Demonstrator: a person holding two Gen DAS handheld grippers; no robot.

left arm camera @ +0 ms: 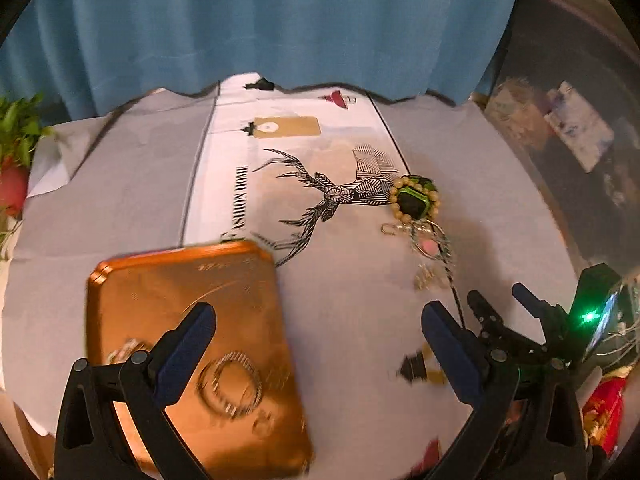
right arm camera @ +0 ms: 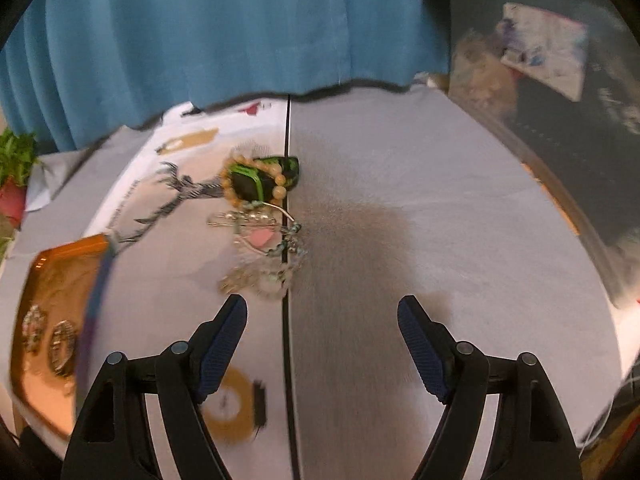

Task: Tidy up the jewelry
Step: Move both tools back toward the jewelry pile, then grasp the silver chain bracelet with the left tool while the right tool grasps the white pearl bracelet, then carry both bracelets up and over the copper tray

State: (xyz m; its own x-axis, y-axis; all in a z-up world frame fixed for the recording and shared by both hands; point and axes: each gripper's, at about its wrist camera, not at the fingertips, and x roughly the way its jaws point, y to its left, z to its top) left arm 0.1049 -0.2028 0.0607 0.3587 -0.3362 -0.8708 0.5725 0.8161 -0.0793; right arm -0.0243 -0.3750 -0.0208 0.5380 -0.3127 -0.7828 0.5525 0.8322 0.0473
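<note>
Approach step: you hold both the left gripper [left arm camera: 320, 336] and right gripper [right arm camera: 322, 332] released and empty above the worktop [right arm camera: 440, 208], jewelry pile [right arm camera: 260, 232] ahead beside the orange tray [left arm camera: 192, 320], awaiting a careful pinch.

The bench [right arm camera: 440, 208] is covered by a pale grey cloth with a white printed panel [left arm camera: 248, 184] showing a black line-drawn stag and lettering. On it lies a flat, rounded-corner orange metal tray [left arm camera: 160, 280], bearing round filigree silver pieces, blurred. Well apart from the tray, by the panel's black border line, sits a green-and-black square ornament ringed with cream beads [left arm camera: 414, 200], and just below it a tangle of silver hooks, chains and a pink piece [right arm camera: 260, 240].
</note>
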